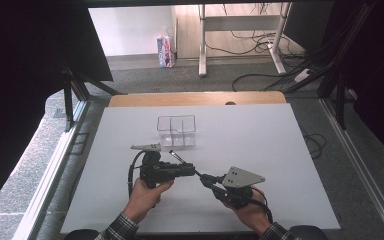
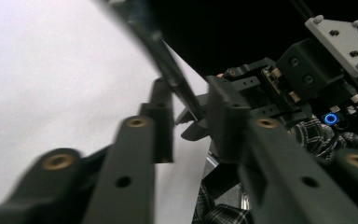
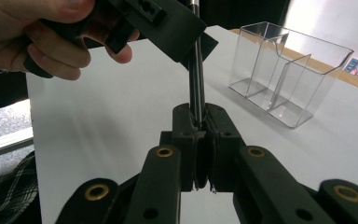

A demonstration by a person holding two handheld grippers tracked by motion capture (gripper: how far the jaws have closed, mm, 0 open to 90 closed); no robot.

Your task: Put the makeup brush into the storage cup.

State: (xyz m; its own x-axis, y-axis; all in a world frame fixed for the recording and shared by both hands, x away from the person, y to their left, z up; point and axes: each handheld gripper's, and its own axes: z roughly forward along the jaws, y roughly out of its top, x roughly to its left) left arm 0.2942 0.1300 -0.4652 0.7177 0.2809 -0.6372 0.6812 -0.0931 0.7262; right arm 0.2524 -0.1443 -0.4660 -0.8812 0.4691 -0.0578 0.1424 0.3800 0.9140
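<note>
Mid-handover – the right gripper (image 3: 199, 122) pinches a thin black pen (image 3: 196, 79), the left gripper's (image 2: 191, 114) jaws stand narrow around it – next, the clear box (image 1: 176, 131).

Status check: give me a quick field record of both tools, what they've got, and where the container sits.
right tool: shut on the thin black rod, gripping its lower end
left tool: jaws either side of the same rod, higher up; pad contact unclear
rod: off the table, slanting between the two tools
clear divided box: upright on the table beyond the tools, looks empty
</note>
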